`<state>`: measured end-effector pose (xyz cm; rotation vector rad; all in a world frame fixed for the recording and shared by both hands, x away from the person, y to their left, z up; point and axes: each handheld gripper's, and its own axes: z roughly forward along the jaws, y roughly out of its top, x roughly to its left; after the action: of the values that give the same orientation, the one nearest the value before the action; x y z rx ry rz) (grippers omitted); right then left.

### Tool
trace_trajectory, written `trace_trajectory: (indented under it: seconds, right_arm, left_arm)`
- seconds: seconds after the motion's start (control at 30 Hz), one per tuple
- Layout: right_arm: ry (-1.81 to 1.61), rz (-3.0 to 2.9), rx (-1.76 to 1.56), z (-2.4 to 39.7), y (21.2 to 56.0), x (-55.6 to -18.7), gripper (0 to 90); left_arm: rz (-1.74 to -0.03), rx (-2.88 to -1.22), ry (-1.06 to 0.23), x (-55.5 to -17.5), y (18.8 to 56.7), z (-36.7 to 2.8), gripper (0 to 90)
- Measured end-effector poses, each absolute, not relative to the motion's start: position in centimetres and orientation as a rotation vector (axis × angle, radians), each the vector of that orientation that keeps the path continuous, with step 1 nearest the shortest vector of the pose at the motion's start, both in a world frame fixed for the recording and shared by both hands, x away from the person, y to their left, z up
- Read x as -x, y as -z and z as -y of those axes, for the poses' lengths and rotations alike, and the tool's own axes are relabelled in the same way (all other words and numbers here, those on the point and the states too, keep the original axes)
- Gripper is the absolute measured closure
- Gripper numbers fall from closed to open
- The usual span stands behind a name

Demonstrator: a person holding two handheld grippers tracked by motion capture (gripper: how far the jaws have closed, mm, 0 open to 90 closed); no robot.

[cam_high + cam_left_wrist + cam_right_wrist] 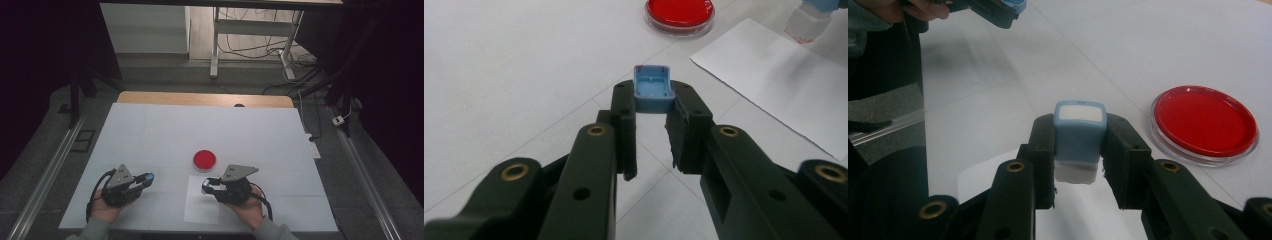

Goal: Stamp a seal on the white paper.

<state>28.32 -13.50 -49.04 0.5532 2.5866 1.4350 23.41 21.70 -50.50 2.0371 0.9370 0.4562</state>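
A blue cap is pinched in the jaws of the left gripper, hollow side showing, near the left edge of the tabletop. A blue-topped stamp with a white base is clamped by the right gripper above a white paper sheet. A red round dish lies just beyond, between both grippers. The tabletop is covered in white; cables trail on the floor beyond. Both hands are held low at the near edge.

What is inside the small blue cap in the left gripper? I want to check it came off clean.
The blue cap, clamped in the left gripper, faces the camera open side up: a hollow blue shell with small ribs, nothing inside. Its outer face is hidden.
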Motion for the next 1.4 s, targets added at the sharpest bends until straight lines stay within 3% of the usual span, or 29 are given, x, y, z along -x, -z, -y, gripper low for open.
trace_trajectory:
  seconds: [1.4]
  right_arm:
    - [-1.327, -2.639, -0.530, 12.5, 51.3, -28.4, 66.5]
  left_arm:
    - [-0.935, -2.044, -0.456, -23.4, 50.6, -21.7, 74.2]
